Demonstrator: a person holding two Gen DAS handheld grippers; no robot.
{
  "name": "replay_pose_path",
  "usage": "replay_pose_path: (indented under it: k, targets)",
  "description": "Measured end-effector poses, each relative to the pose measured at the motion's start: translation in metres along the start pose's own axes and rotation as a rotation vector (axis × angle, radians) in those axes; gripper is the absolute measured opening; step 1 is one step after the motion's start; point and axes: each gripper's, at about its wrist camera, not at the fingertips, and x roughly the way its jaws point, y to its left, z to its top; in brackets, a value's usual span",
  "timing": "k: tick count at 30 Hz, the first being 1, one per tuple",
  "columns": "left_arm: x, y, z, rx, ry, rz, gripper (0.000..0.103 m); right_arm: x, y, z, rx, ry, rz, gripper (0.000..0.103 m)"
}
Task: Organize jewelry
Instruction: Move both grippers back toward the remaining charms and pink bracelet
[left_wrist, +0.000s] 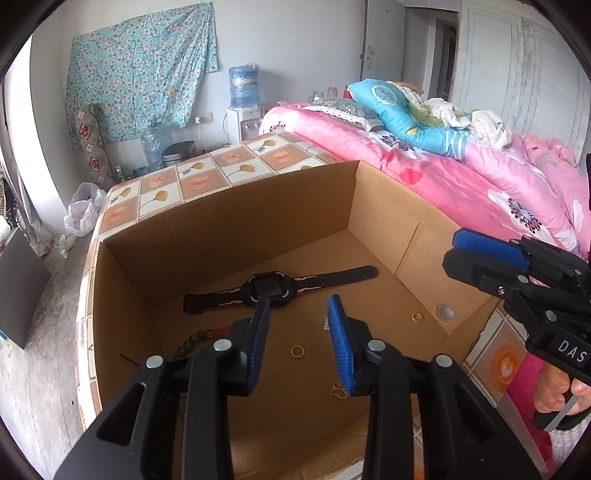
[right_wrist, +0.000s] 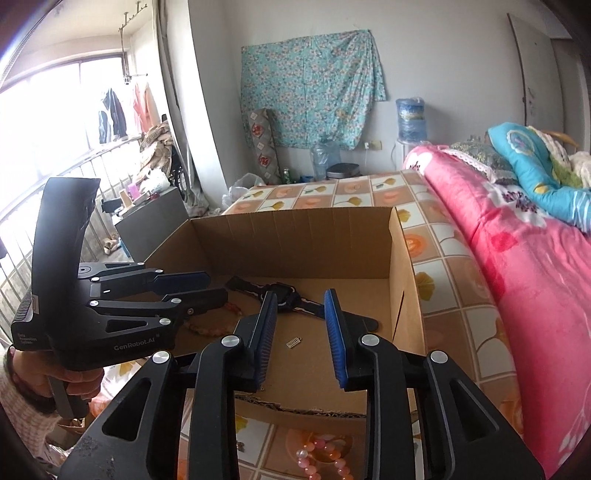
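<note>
Spotted both grippers hovering over the open brown cardboard box (left_wrist: 229, 206) on the tiled-pattern counter (left_wrist: 192, 177). Left gripper (left_wrist: 299, 343) had its blue fingers (left_wrist: 341, 343) released, nothing between them. Same story for the right gripper (right_wrist: 301, 339): parted, empty.

Inside the box, just past the left fingertips: black square-faced wristwatch with a rubbery strap (left_wrist: 273, 288), laid flat. Between and below those fingers, a thin gold ring (left_wrist: 297, 350); off to their right, a second small gold ring (left_wrist: 416, 317); right under the right-hand finger, a gold butterfly-shaped wire charm (left_wrist: 338, 391). Left of them, a dark beaded bracelet (left_wrist: 195, 338), half hidden. Between the right gripper's fingers, a tiny silver rectangular charm (right_wrist: 293, 343) on the box floor.

Still outside, on the counter below the right gripper: pink-and-white beaded bracelet (right_wrist: 325, 458).

Guessing on handling: rings and charms look featherweight, hard and slippery, lying flat on cardboard, so probably need pinching across the edge, fingers nearly closed. Beaded bracelets look floppy, likely to dangle; grabbing across a few beads seems safest. Watch probably easiest by the strap beside the case.
</note>
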Motion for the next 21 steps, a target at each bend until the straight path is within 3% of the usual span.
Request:
replay_pose_path:
  k: [8,14,21]
  targets:
    - [-0.041,-0.006,-0.006,-0.005,-0.068,-0.006,0.042,-0.023,0.011,0.001,-0.005,-0.055,0.027,0.048]
    - [-0.081,-0.005,-0.027,-0.013,-0.118,-0.051,0.05,-0.041,0.018,-0.005,-0.006,-0.079,0.057,0.057]
    - [-0.125,-0.007,-0.067,0.004,-0.156,-0.161,0.075,-0.072,0.022,-0.031,-0.028,-0.128,0.088,0.068]
